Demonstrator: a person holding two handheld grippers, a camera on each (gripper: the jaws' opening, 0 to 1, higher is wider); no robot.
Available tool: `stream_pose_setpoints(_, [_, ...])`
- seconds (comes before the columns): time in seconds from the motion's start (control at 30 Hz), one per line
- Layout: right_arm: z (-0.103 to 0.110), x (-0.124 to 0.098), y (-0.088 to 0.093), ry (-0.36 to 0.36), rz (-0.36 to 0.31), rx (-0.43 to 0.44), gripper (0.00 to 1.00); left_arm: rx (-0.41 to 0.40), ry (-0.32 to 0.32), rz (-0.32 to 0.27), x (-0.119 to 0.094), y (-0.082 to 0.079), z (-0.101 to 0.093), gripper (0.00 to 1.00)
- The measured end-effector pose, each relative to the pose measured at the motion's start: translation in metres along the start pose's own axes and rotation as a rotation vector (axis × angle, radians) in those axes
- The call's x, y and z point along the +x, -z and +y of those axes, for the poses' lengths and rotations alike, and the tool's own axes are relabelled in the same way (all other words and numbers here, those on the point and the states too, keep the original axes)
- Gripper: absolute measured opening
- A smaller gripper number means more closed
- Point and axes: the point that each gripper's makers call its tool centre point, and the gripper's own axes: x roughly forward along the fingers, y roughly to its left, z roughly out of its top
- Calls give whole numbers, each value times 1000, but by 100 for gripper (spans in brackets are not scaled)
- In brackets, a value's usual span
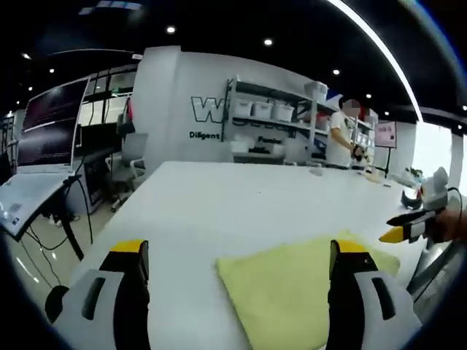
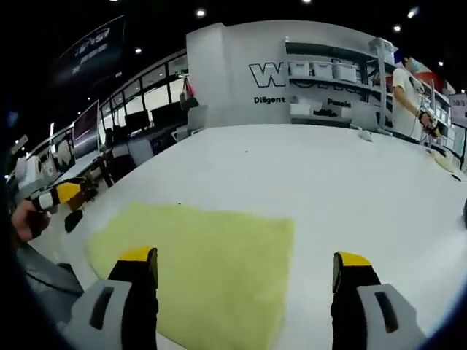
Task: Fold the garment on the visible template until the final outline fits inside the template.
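White tabletop (image 2: 306, 175) runs long and bare through an open workroom, and on its near end lies the yellow garment (image 2: 197, 262), flat and already a tidy rectangle with straight edges and square corners, which reads as a piece folded down at least once. I cannot make out any template outline on the table around it, so whether it fits inside one cannot be judged. The right gripper (image 2: 244, 273) hangs above the cloth's near part with its jaws wide apart and nothing between them, one yellow-tipped jaw over the fabric and the other over bare table beyond the cloth's edge; that stance suits either a release or a pause to check the fold. In the left gripper view the same cloth (image 1: 292, 292) sits between the spread jaws of the left gripper (image 1: 241, 262), also empty, held above the table rather than touching it as far as I can tell. Each tool shows at the rim of the other's view, the left one with a hand on it (image 2: 62, 197) at the cloth's far side, so the two flank the garment, well placed to take opposite edges if another fold is needed. Further out stand storage shelves (image 1: 270, 117) with bins, desks with monitors (image 1: 51, 124), and a person (image 1: 339, 135) at the table's far end.
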Motion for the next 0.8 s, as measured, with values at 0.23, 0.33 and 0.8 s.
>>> stream_pose_setpoints(0.23, [-1, -1, -4, 8, -19, 10, 99, 26, 36, 34, 3, 8, -7, 99])
stream_pose_setpoints(0.33, [-1, -1, -6, 10, -21, 2, 99, 19, 36, 32, 3, 8, -5, 99])
stream_pose_setpoints(0.8, [-13, -12, -11, 54, -57, 61, 99, -24, 75, 42, 4, 13, -8, 99])
